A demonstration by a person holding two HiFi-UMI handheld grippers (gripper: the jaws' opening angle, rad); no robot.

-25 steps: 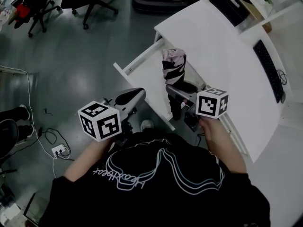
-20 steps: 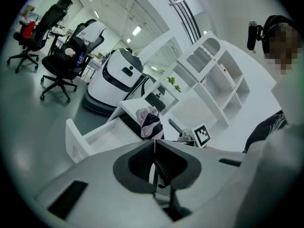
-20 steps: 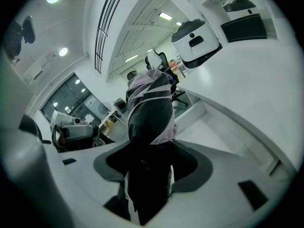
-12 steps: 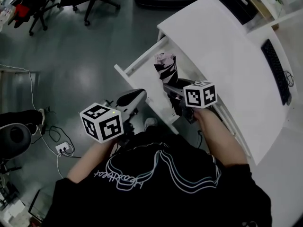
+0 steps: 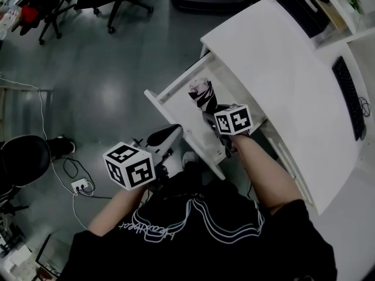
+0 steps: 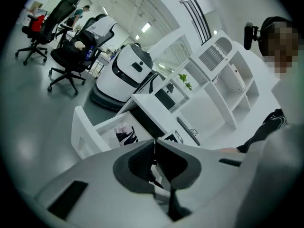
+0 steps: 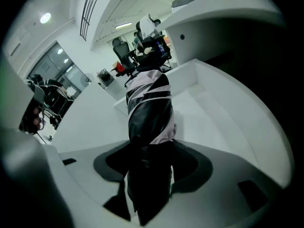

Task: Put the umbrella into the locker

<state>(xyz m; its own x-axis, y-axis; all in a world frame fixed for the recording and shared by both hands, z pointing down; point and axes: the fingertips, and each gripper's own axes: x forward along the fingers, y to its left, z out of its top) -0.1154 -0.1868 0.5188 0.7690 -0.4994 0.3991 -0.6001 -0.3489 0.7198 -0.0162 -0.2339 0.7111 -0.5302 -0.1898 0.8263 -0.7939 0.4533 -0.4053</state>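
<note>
- The right gripper [image 7: 149, 164] is clenched on the folded umbrella [image 7: 149, 110]. Its dark pads press the black lower part from both sides, a grip no wider or tighter than a second ago.
- The umbrella's pink-and-black striped end sticks out beyond the jaws, over the white floor of the open drawer [image 5: 170, 79]. Whether it touches that floor cannot be told.
- A second ago the umbrella stood higher, with its striped end above the drawer's rim. Now it sits lower, inside the drawer walls, and the right gripper has tipped more steeply downward with it.
- In the head view, the right gripper's marker cube [image 5: 233, 120] has moved from beside the drawer to over its near corner.
- The left gripper [image 6: 154, 148] has its jaws closed together with nothing between them.
- It has sunk a little and hangs outside the drawer, just beside the front panel, as before.
- The drawer stands pulled out from under the white desk [image 5: 275, 81], which carries a keyboard [image 5: 348, 95] well away from both grippers.
</note>
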